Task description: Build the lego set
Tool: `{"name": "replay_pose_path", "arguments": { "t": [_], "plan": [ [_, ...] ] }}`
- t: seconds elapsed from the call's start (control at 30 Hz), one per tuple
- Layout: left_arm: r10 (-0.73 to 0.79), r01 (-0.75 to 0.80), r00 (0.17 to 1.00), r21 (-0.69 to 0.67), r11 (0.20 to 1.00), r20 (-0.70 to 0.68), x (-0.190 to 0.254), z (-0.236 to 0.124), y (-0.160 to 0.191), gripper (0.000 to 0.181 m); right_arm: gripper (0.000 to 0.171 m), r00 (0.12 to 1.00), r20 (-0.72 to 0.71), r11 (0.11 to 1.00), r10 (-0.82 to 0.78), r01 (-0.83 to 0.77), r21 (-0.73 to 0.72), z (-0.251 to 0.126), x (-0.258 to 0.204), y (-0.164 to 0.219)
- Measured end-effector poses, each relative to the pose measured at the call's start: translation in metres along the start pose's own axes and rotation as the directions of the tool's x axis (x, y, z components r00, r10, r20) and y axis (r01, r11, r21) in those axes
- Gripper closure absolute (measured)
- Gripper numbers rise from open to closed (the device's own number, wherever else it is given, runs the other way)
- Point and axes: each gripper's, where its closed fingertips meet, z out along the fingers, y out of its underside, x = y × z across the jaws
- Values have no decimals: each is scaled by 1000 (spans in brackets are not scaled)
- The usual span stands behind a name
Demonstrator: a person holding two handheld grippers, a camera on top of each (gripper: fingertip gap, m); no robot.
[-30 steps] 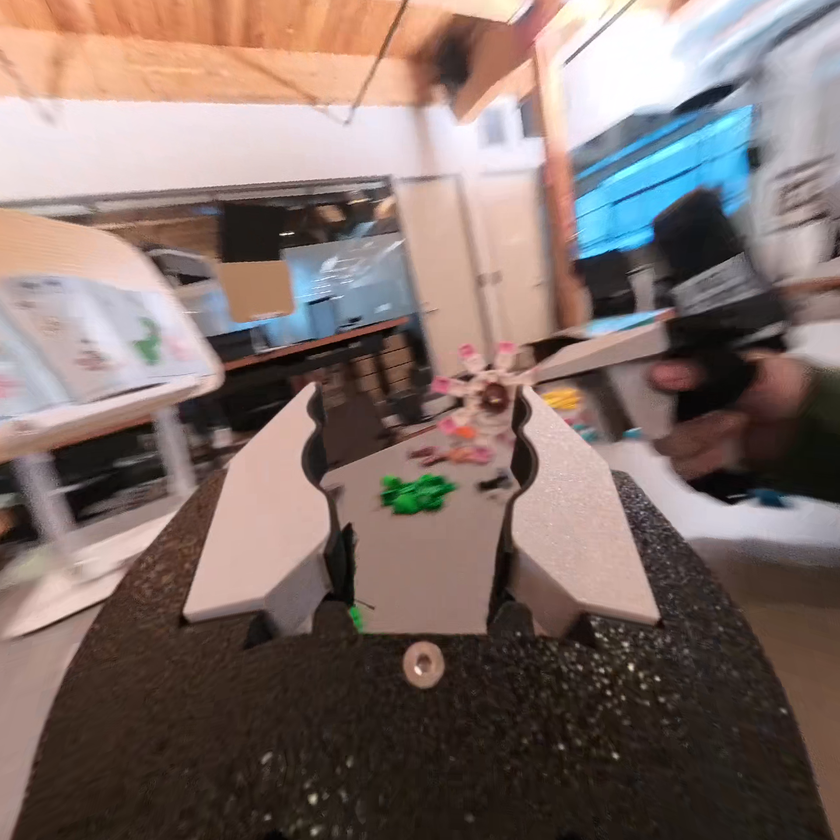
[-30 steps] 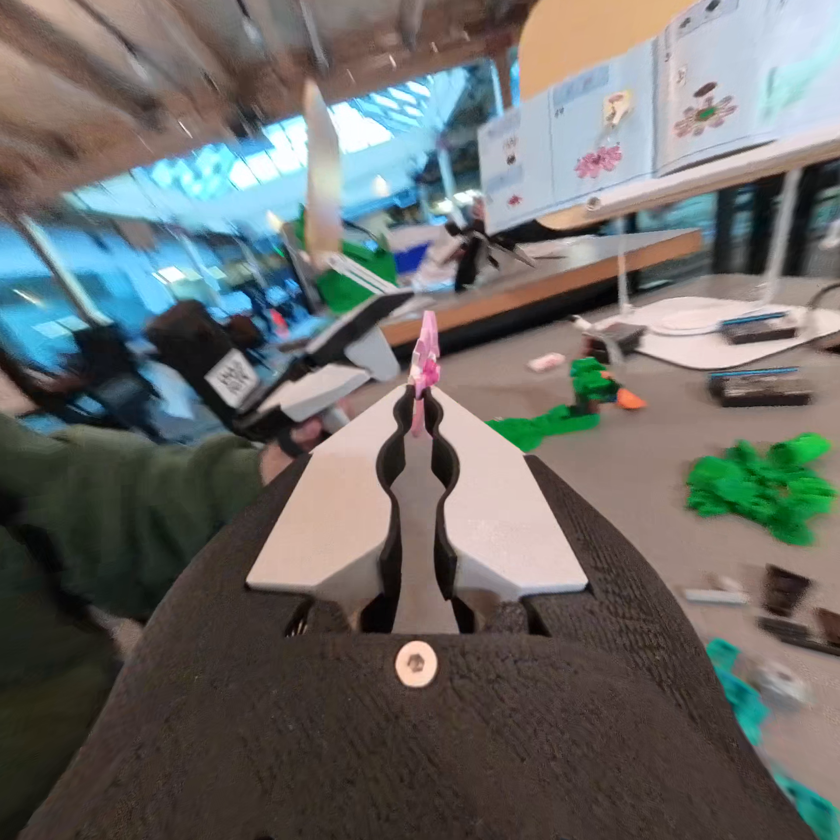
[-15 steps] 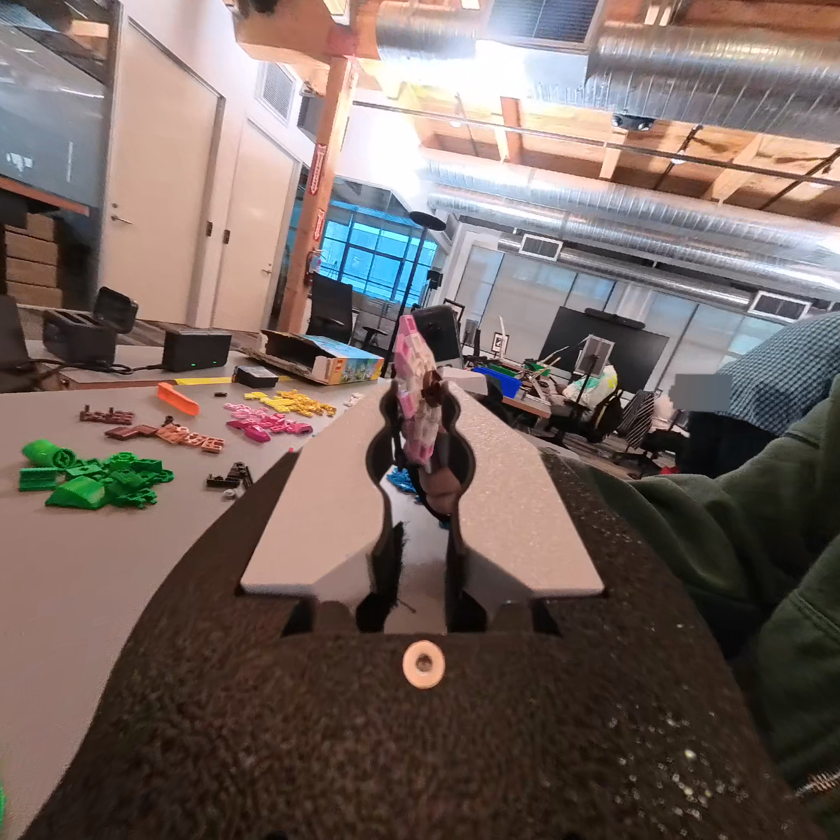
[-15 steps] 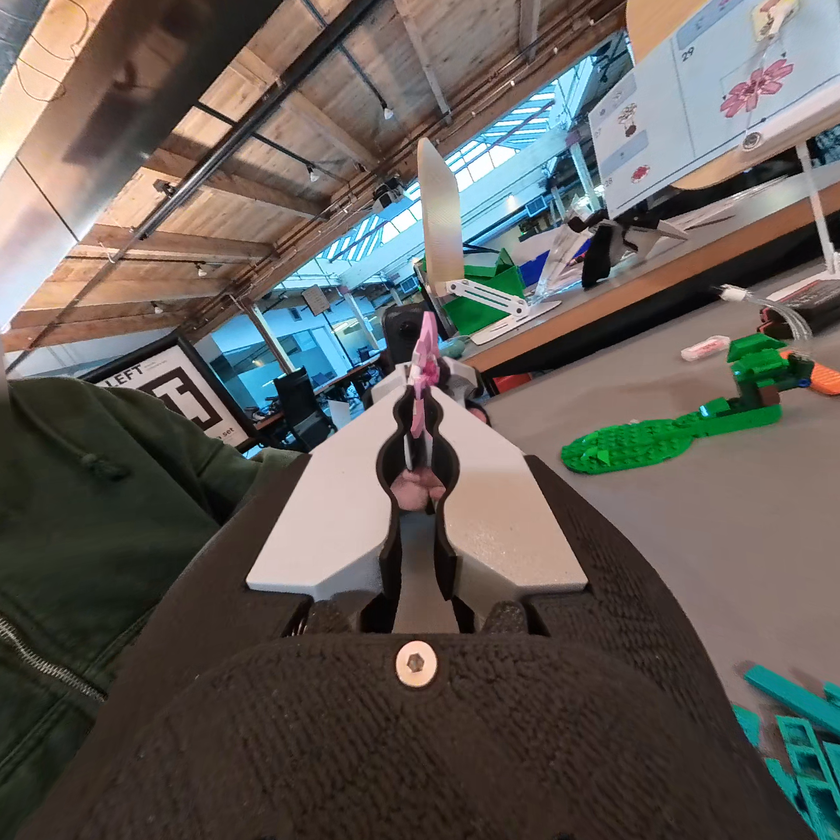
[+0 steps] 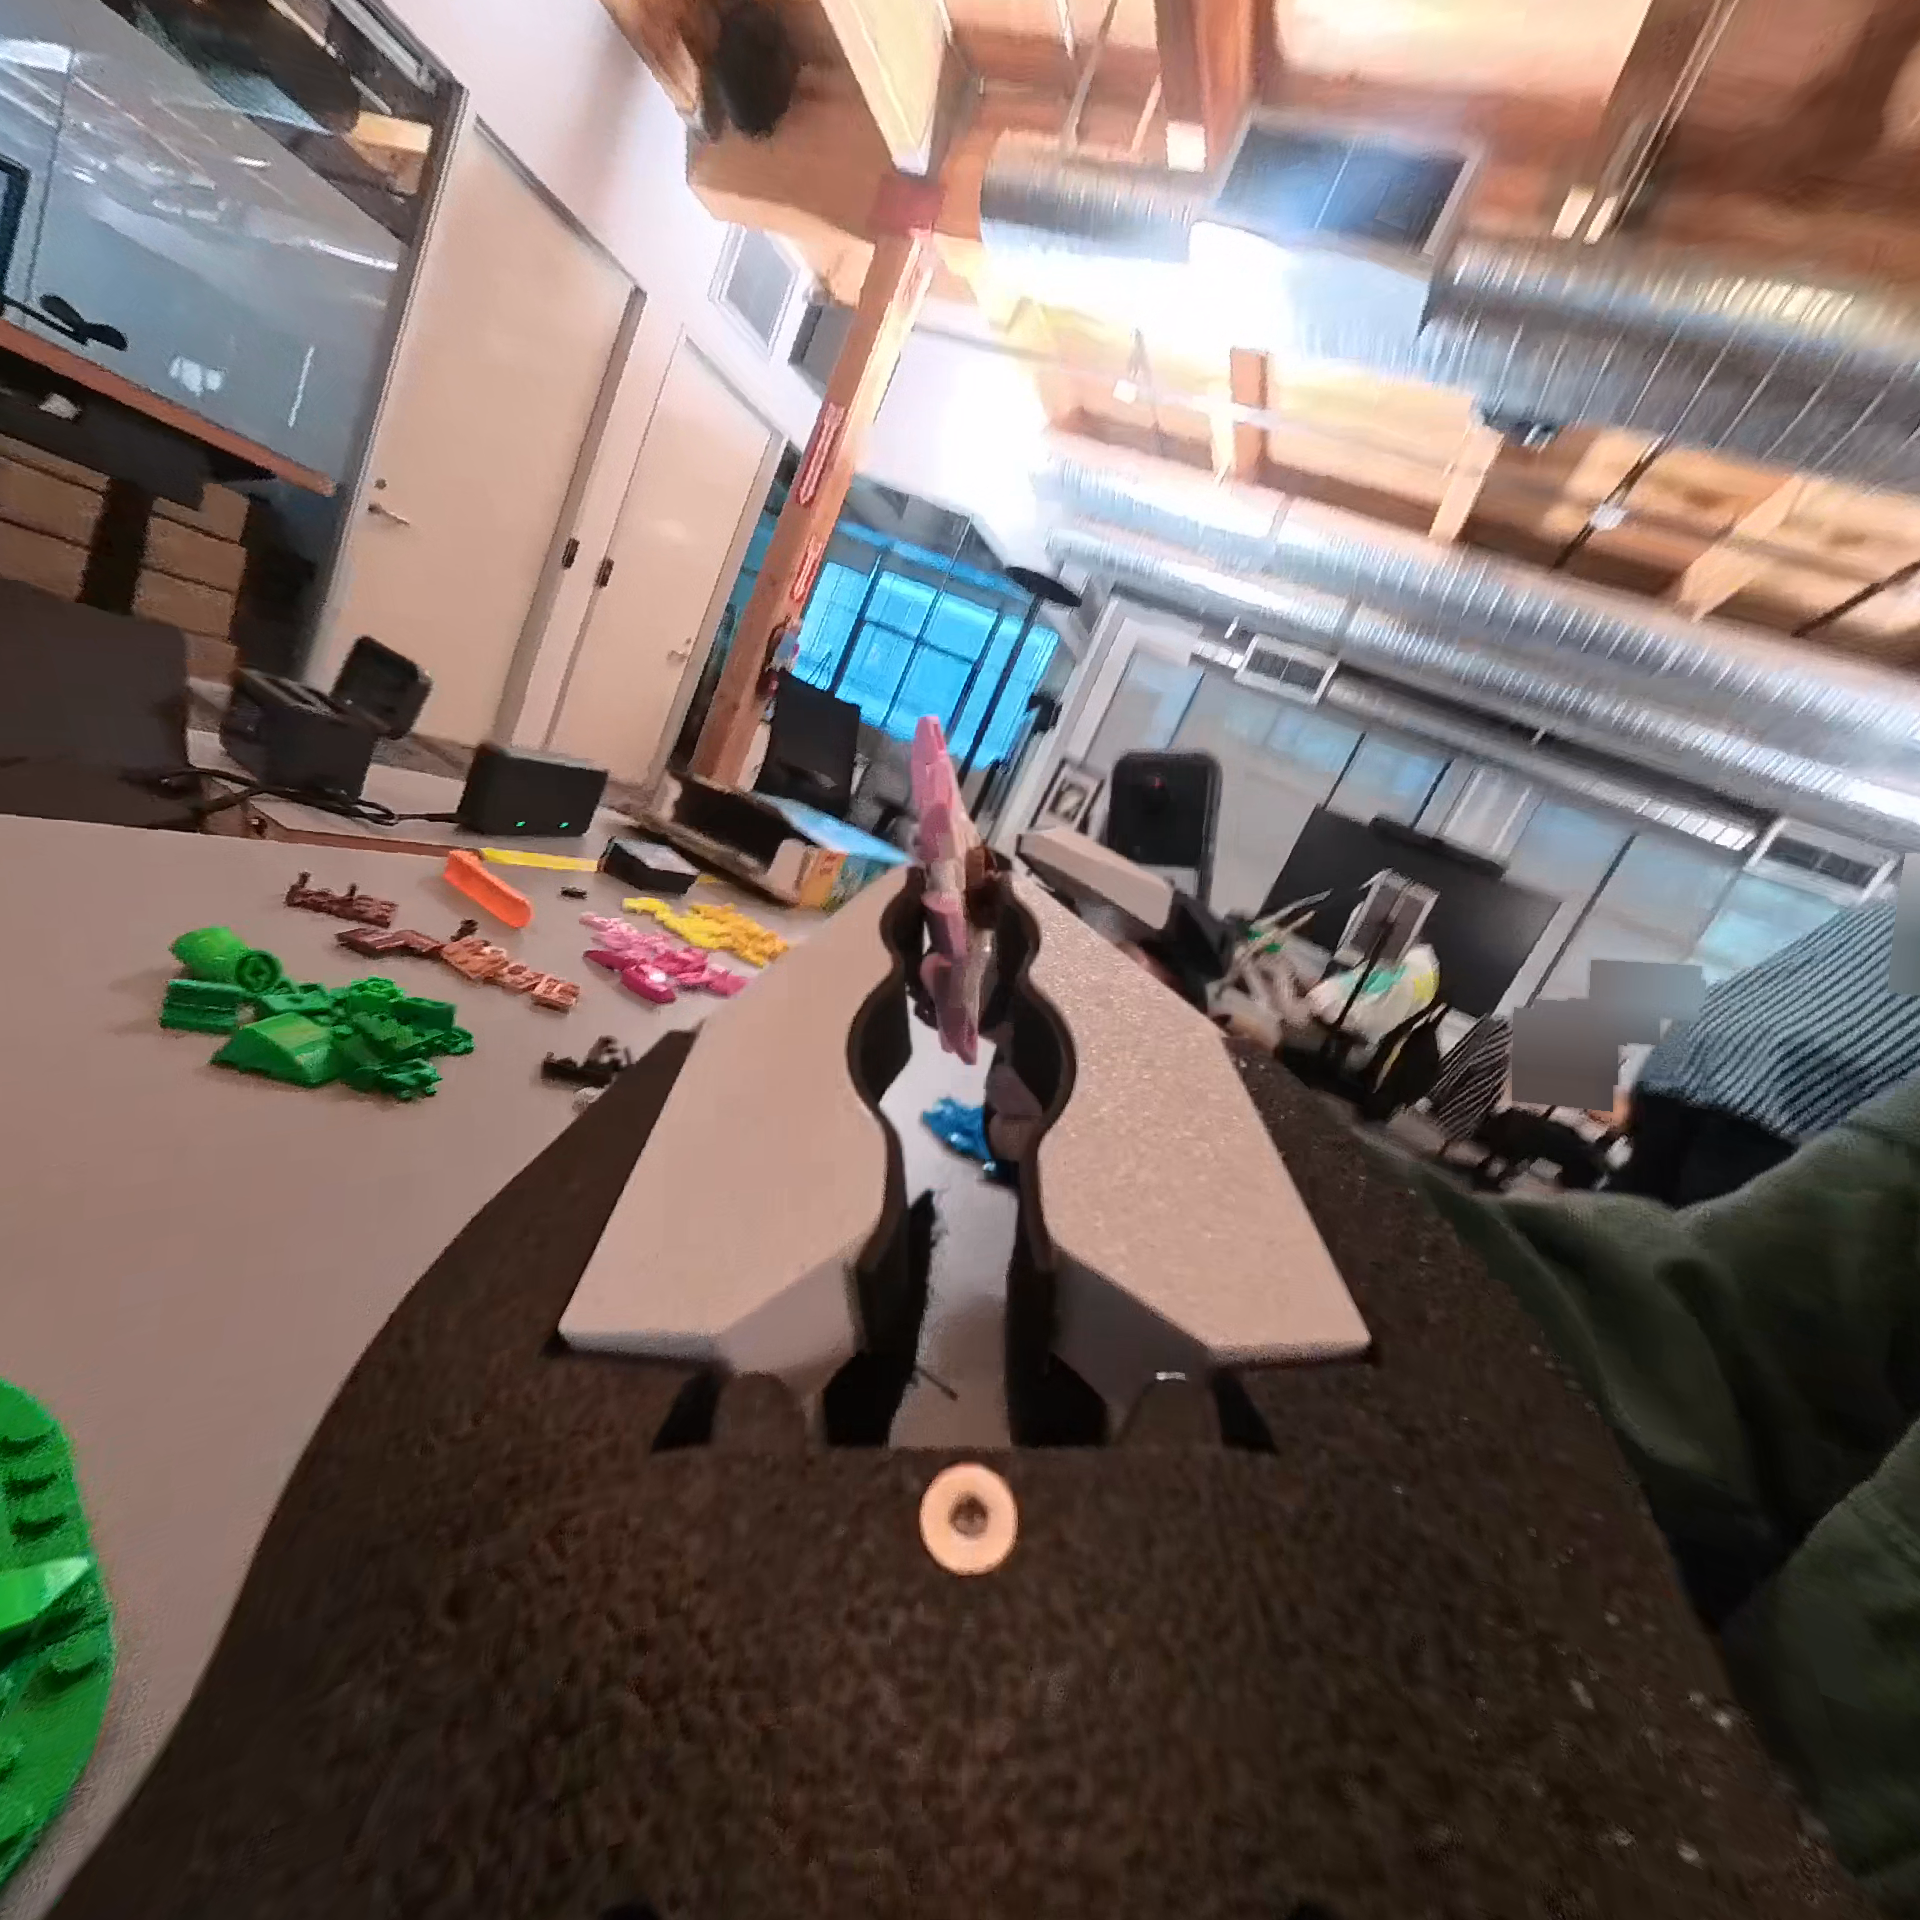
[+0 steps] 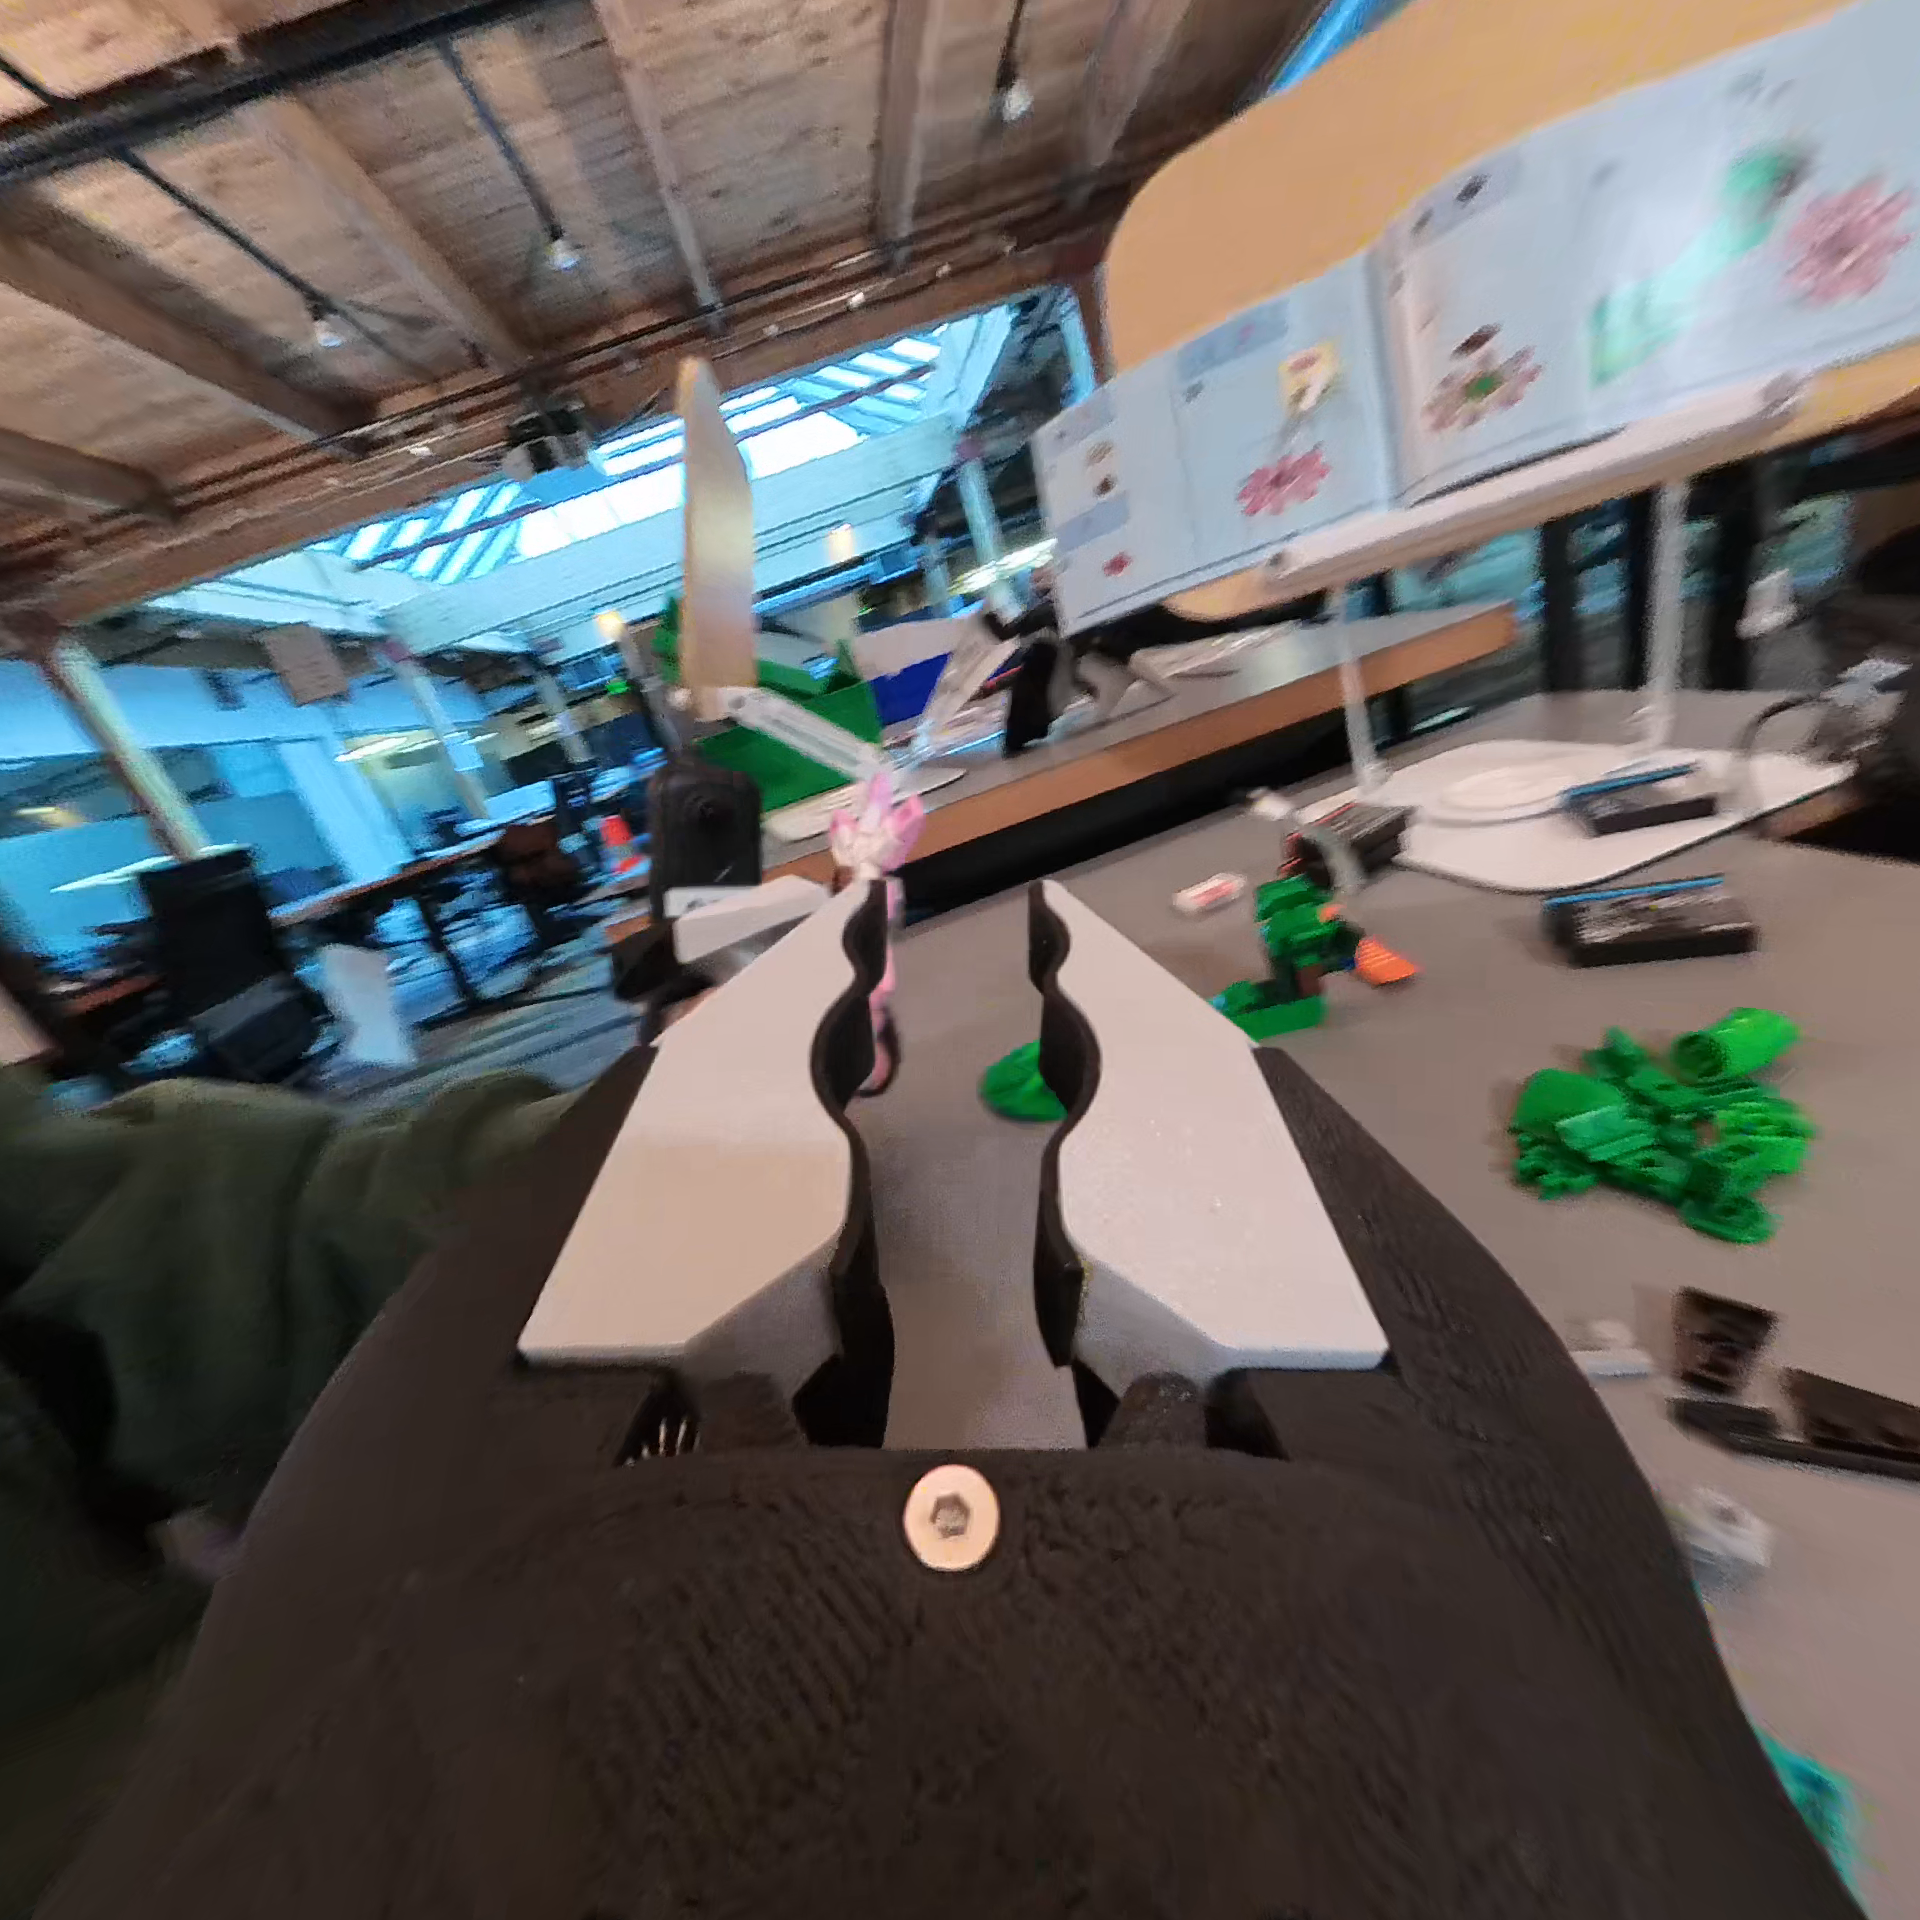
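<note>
A pink lego flower [image 5: 943, 914] with a dark centre sits upright between the tips of my left gripper [image 5: 961, 888], which is shut on it above the grey table [image 5: 260, 1226]. In the right wrist view the same flower [image 6: 878, 831] stands beside the left fingertip of my right gripper [image 6: 951, 899], which is open and empty. The left gripper [image 6: 732, 914] shows just beyond it, and the right gripper [image 5: 1091, 878] shows just beyond the flower in the left wrist view. A green stem build [image 6: 1294, 945] on a round green plate [image 6: 1023, 1086] stands on the table.
Loose piles lie on the table: green [image 5: 312, 1029], brown [image 5: 457, 951], pink [image 5: 655, 961], yellow [image 5: 717, 925], teal [image 5: 956, 1127]. An open instruction booklet [image 6: 1455, 384] rests on a raised stand. Dark pieces [image 6: 1766, 1382] lie at the right. A green sleeve [image 5: 1714, 1351] is close. The green stem build [image 6: 1294, 945] is about equally far from each gripper, around 20 centimetres.
The right gripper carried the flower to the open left gripper, both closed on it, and now the right gripper has opened and let go. The left gripper keeps the flower.
</note>
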Motion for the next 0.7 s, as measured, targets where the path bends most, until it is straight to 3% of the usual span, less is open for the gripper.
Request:
{"name": "replay_pose_path", "arguments": {
  "t": [0.17, 0.27, 0.5, 0.7],
  "plan": [
    [-114, 125, 989, 132, 983, -89, -2, -12, -16, 172, 143, 929, -311, 951, -199, 260, 169, -19, 17, -32],
    [-121, 133, 990, 181, 975, -76, -8, -16, -21, 172, 147, 857, -414, 900, -308, 403, 164, -20, 8, -35],
    [12, -25, 997, 188, 982, 71, -15, -15, -18, 172, 162, 671, -370, 723, -643, 691, -4, 6, -28, -6],
    [36, -44, 998, 153, 987, 50, -10, -11, -12, 172, 164, 685, -356, 739, -636, 674, -24, 8, -22, 3]
  ]
}}
